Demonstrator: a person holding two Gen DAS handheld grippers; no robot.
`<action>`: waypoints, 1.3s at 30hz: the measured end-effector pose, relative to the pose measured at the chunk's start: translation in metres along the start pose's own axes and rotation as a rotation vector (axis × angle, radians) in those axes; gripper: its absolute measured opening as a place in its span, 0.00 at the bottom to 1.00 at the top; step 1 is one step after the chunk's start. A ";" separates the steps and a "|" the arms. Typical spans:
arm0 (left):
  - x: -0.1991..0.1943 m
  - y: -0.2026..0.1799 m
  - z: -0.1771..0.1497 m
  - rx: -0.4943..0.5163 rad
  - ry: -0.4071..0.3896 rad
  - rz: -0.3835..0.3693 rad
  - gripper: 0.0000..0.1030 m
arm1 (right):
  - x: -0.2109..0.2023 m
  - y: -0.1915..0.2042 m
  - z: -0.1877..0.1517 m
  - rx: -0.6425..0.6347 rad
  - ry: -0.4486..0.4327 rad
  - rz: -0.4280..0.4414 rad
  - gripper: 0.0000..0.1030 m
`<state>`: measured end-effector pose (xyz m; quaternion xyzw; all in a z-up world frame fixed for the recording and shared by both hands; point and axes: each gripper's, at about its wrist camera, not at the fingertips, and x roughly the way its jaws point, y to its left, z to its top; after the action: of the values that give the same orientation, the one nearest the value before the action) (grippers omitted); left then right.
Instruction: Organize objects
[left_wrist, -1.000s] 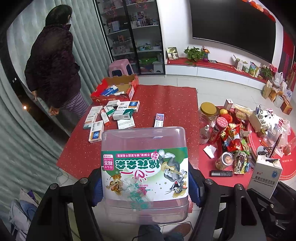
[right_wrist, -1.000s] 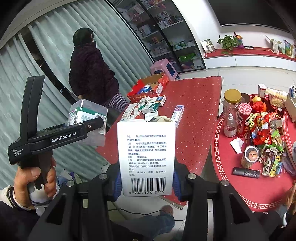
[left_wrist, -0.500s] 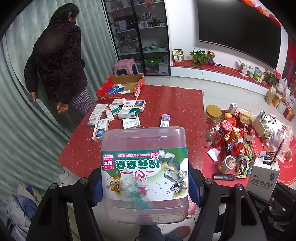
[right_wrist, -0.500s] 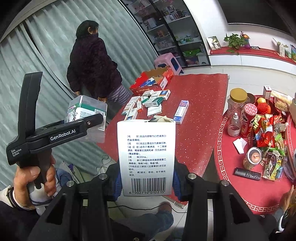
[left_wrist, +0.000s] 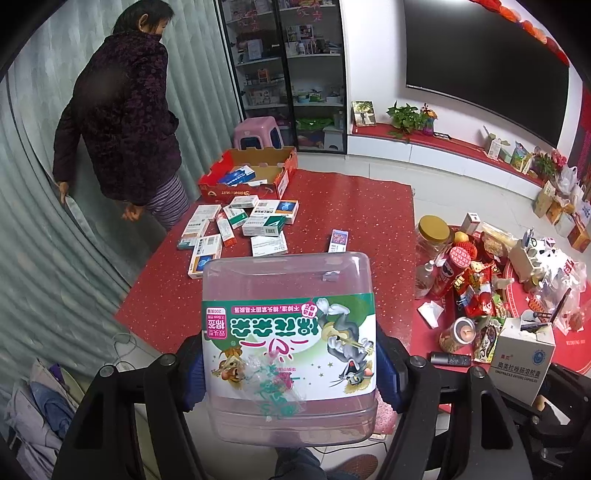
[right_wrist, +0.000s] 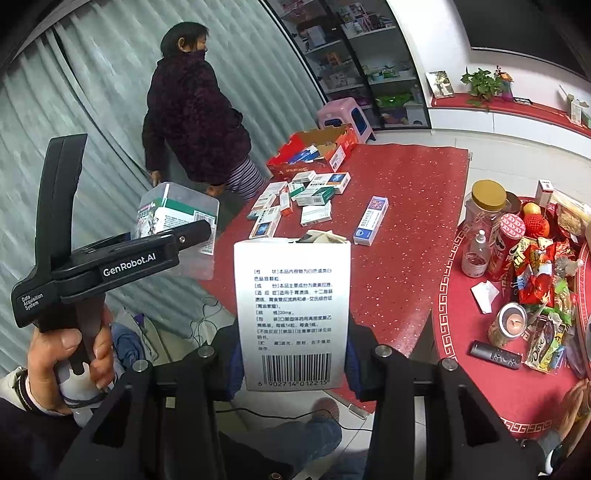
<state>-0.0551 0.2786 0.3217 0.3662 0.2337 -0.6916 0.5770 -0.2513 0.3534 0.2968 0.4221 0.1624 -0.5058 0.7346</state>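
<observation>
My left gripper is shut on a clear plastic tub with a green cartoon label, held in the air before the red table. The tub also shows in the right wrist view, left of centre. My right gripper is shut on a white medicine box with a barcode, held upright above the table's near edge. Several medicine boxes lie scattered on the table's left part. An open red cardboard box stands at the far left corner.
A person in a dark jacket stands at the curtain beside the table's left. A round red table at the right holds snacks, cans, a jar and a remote. A pink stool and a glass cabinet stand behind.
Both views have shifted a little toward the table. Both grippers keep their hold. The person by the curtain has turned her head toward the table.
</observation>
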 end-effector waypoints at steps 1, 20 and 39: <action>0.002 0.001 0.000 -0.002 0.003 0.001 0.74 | 0.001 0.000 0.001 0.000 0.001 0.001 0.41; 0.000 0.001 0.001 0.005 -0.009 -0.003 0.74 | 0.004 0.005 0.004 -0.024 0.008 -0.009 0.41; 0.003 -0.009 -0.003 0.052 -0.002 -0.038 0.74 | -0.007 0.004 -0.008 -0.007 -0.015 -0.039 0.41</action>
<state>-0.0632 0.2807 0.3172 0.3760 0.2220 -0.7086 0.5543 -0.2493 0.3646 0.2990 0.4124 0.1669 -0.5224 0.7274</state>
